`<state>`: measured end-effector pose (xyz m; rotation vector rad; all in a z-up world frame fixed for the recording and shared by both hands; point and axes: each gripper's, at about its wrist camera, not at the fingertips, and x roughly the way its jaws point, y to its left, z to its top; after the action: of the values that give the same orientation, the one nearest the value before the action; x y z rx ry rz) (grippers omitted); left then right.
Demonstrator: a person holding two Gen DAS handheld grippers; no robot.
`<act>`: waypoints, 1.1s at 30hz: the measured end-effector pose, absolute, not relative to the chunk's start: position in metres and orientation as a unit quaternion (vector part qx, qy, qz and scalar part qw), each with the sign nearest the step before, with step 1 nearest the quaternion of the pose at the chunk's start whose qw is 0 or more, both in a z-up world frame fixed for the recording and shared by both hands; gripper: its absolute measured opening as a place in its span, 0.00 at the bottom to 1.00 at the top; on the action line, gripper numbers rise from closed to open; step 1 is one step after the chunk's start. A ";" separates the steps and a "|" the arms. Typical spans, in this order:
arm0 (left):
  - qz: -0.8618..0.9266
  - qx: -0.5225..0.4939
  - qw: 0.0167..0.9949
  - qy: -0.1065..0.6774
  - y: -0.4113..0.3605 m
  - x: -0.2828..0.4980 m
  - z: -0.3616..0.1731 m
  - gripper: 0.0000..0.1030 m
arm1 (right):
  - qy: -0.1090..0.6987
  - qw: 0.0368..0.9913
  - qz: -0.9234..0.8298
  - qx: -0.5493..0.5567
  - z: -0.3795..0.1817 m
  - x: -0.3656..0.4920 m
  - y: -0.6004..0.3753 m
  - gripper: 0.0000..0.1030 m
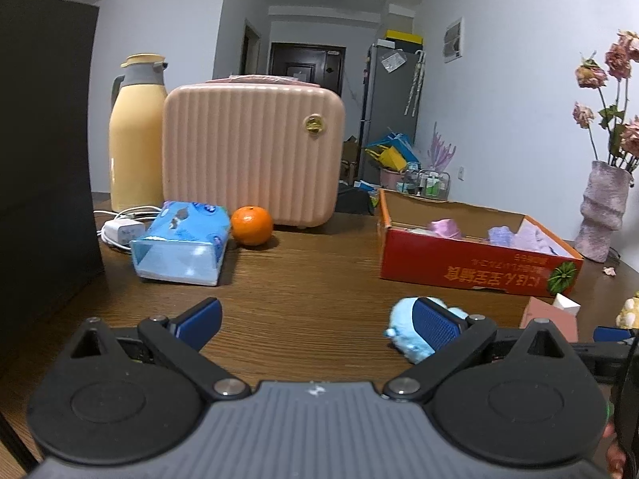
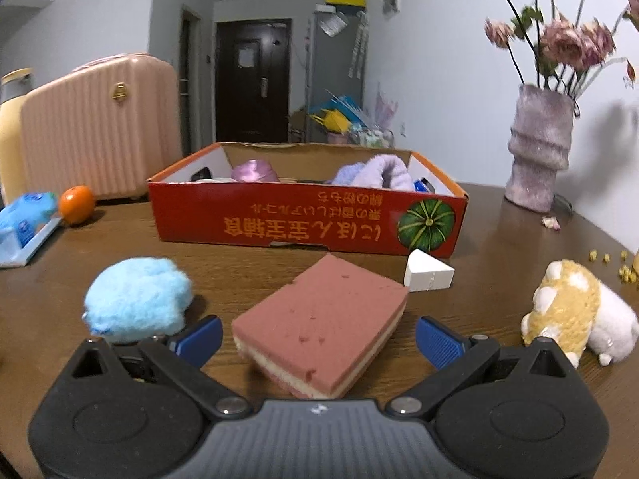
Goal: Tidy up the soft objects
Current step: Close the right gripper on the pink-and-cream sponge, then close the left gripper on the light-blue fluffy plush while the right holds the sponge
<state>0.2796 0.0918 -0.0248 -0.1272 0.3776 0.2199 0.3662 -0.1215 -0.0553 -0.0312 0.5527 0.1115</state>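
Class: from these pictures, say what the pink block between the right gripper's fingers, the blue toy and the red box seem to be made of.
Pink block: probably foam sponge; matte, pitted top, layered pink and cream edge.
Blue toy: plush fabric, fuzzy nap.
Red box: likely printed cardboard; thin walls, plain brown inside.

The left gripper (image 1: 317, 325) hangs low over the table, jaws spread wide, blue pads at 9 and 3 o'clock. The right gripper (image 2: 319, 337) sits level too, jaws equally wide, nothing clamped between its fingers (image 2: 439, 341).
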 end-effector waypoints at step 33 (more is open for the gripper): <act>0.122 -0.067 0.966 0.220 0.103 0.293 -0.038 1.00 | 0.289 0.955 0.057 0.037 -0.058 0.390 -0.148 0.88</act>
<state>0.2929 0.1027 -0.0381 -0.1349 0.4449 0.2476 0.3903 -0.1479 -0.0584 0.0760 0.5865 0.1158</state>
